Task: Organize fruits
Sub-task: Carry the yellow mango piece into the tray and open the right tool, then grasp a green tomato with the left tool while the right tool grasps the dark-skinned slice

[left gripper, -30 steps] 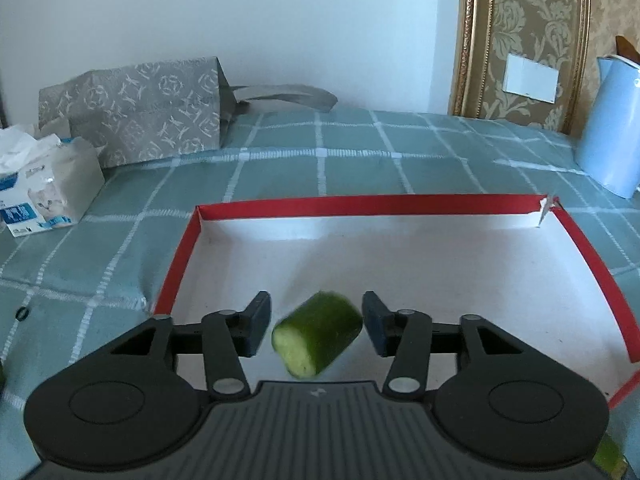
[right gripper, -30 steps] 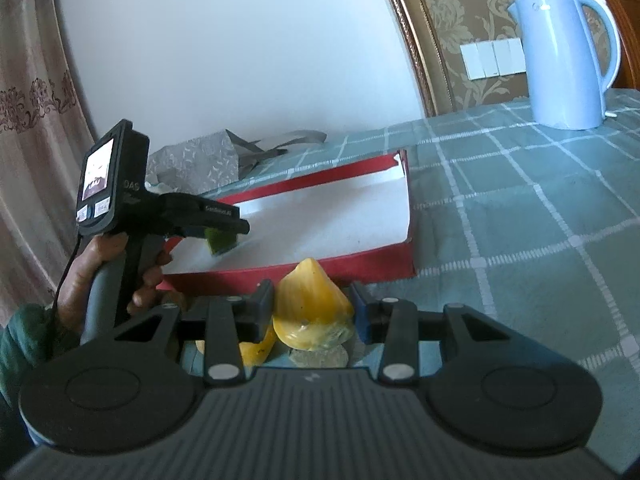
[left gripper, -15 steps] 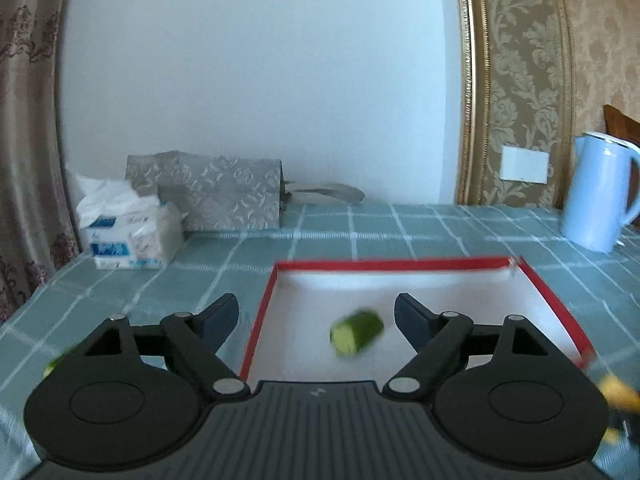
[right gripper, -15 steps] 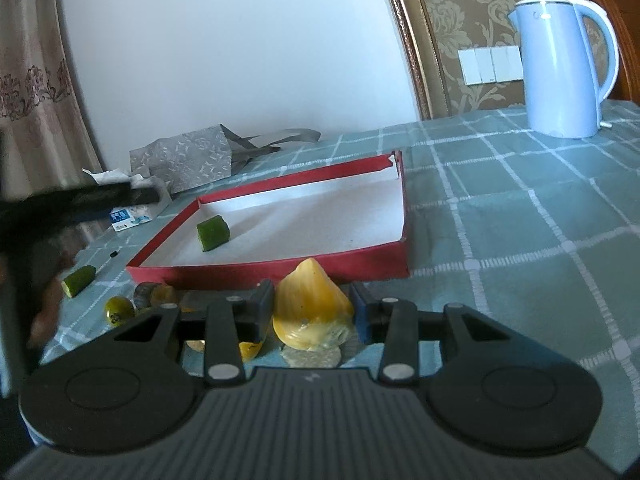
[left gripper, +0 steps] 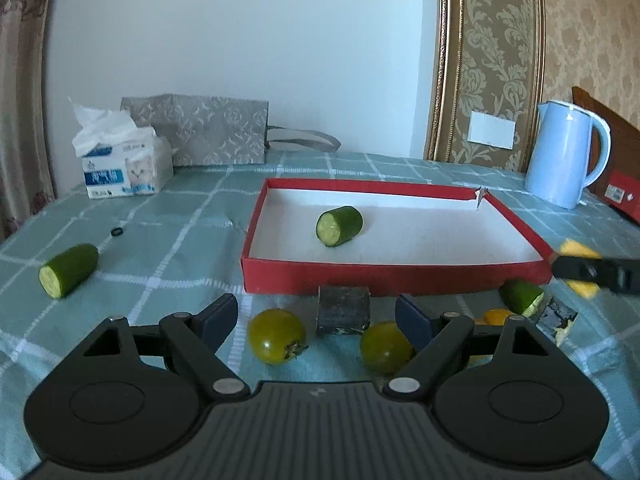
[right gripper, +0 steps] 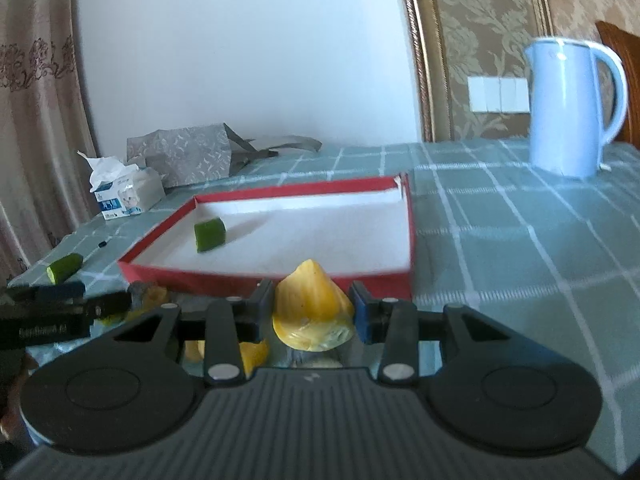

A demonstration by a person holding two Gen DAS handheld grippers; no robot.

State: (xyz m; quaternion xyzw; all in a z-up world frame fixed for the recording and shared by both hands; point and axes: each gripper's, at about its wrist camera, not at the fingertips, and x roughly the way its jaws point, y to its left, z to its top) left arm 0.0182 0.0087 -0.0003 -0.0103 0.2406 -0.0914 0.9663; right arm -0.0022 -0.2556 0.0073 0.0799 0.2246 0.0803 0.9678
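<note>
Green skin and a pale cut face are shown by the cucumber piece lying on its side on the white floor of the red tray, toward the tray's left half. A second cucumber piece is seen on the tabletop near its left edge, and a third lies just off the tray's near right corner.

The left tool is held with its jaws spread wide and nothing between the pads; the jaws have just been opening. Below the gap, two green tomatoes and a dark block are seen on the cloth, just before the tray's near wall. The cucumber in the tray lies well beyond the fingertips.

The right tool is pinched on a yellow, cone-shaped fruit piece, held just before the tray's near wall.

The tabletop is covered by a teal checked cloth. A tissue pack and a grey patterned bag are placed along the far edge, a pale blue kettle toward the far right corner. A white wall and patterned wallpaper are seen behind.
</note>
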